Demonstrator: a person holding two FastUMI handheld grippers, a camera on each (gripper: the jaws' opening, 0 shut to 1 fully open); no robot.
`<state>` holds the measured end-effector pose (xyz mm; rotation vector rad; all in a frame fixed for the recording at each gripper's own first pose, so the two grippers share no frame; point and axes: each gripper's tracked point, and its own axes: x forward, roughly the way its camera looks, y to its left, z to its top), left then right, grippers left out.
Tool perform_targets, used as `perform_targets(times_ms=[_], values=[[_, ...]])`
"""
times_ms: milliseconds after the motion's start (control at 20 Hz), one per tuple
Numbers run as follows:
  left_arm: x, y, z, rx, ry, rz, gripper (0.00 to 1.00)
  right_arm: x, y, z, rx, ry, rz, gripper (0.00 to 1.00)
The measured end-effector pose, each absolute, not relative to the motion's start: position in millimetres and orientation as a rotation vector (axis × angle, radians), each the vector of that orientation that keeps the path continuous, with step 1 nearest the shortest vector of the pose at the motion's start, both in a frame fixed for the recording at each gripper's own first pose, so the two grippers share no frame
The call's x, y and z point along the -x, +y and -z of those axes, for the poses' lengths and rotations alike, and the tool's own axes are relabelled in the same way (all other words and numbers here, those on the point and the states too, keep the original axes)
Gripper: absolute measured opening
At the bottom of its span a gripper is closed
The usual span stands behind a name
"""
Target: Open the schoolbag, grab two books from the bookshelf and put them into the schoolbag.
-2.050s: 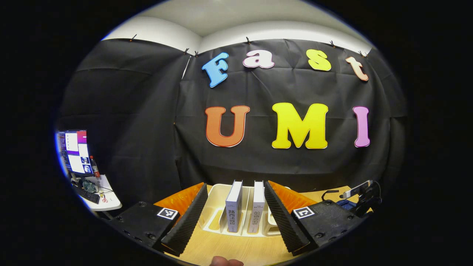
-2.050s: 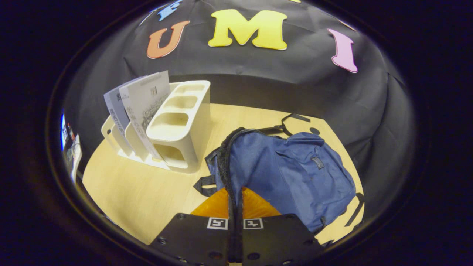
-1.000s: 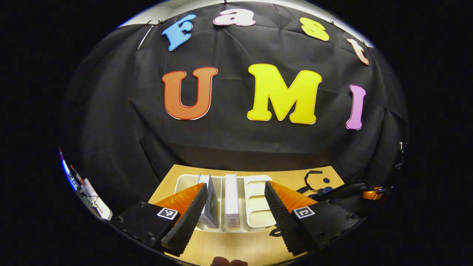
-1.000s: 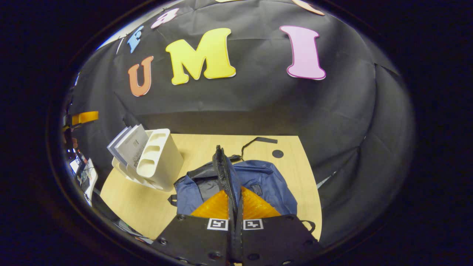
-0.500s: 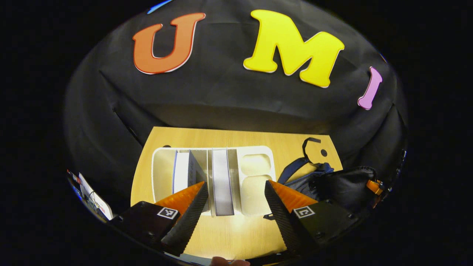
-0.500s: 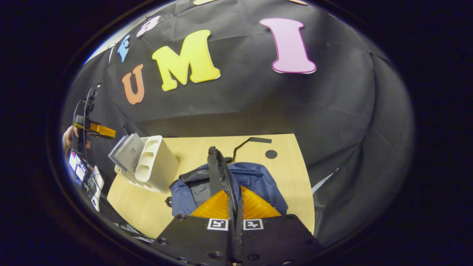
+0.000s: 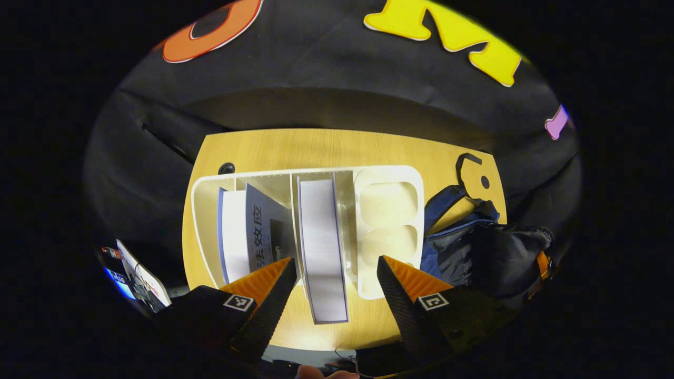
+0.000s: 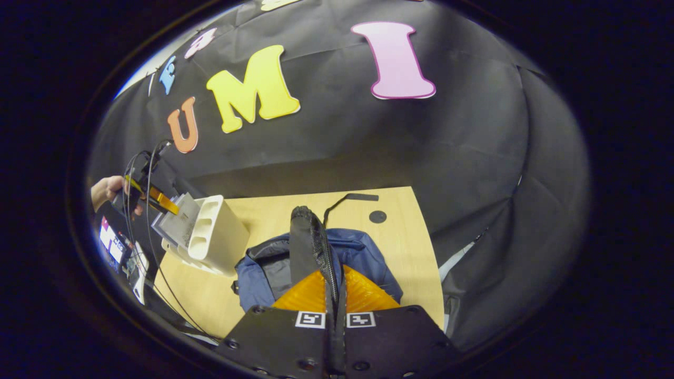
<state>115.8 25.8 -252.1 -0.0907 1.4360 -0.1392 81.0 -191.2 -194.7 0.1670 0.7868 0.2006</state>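
Black cloth hangs behind the pale wooden tabletop (image 7: 337, 150) that carries everything you are working with.

Your left claw (image 7: 333, 287) is spread wide and holds nothing. It looks almost straight down over the white bookshelf (image 7: 389, 181). Directly between its fingers, just ahead of the tips, stands the upright book (image 7: 322, 247), top edge of its pages facing you, in the middle slot. Off to the left of that finger gap, beyond the left fingertip, the second book (image 7: 247, 231) leans in the next slot, tilted so its cover shows. To the right of the claw, past the shelf's two small compartments, the blue schoolbag (image 7: 463, 237) lies on the tabletop, touching or just beside the shelf's end.

Your right claw (image 8: 335, 295) is pressed together, pinching the black zippered edge of the schoolbag's opening (image 8: 310, 247). That edge rises from between the fingers and stands lifted above the bag. The bag's blue body (image 8: 363, 258) spreads on both sides of the claw, with dark lining visible to the left of the raised edge. Farther left of this claw stands the bookshelf, and above it your other hand (image 8: 108, 189) holds the left claw over the books. A loose black strap (image 8: 347, 200) lies on the tabletop beyond the bag.
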Motion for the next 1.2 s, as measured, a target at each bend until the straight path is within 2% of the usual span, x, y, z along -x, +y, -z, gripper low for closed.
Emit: perform_targets(times_ms=[250, 500, 550, 600, 650, 850, 1050, 1200], values=[[-109, 24, 274, 0.123, 1.520, 0.104, 0.96, -83, -196, 201, -0.190, 0.798, -0.196, 0.00], [-108, 24, 287, 0.114, 1.561, 0.085, 0.79, -83, -195, 204, -0.193, 0.800, -0.199, 0.00], [-108, 24, 288, 0.113, 1.567, 0.078, 0.75, -82, -194, 204, -0.196, 0.801, -0.199, 0.02], [-109, 24, 288, 0.111, 1.572, 0.072, 0.69, -82, -194, 204, -0.198, 0.802, -0.197, 0.00], [-110, 24, 289, 0.109, 1.574, 0.067, 0.66, -81, -194, 204, -0.201, 0.803, -0.195, 0.02], [-108, 27, 293, 0.106, 1.585, 0.047, 0.49, -79, -195, 206, -0.209, 0.802, -0.189, 0.00], [-101, 28, 283, 0.132, 1.582, 0.028, 0.46, -79, -190, 208, -0.207, 0.802, -0.192, 0.00], [-91, 33, 247, 0.132, 1.524, 0.060, 0.43, -78, -188, 209, -0.199, 0.804, -0.195, 0.00]])
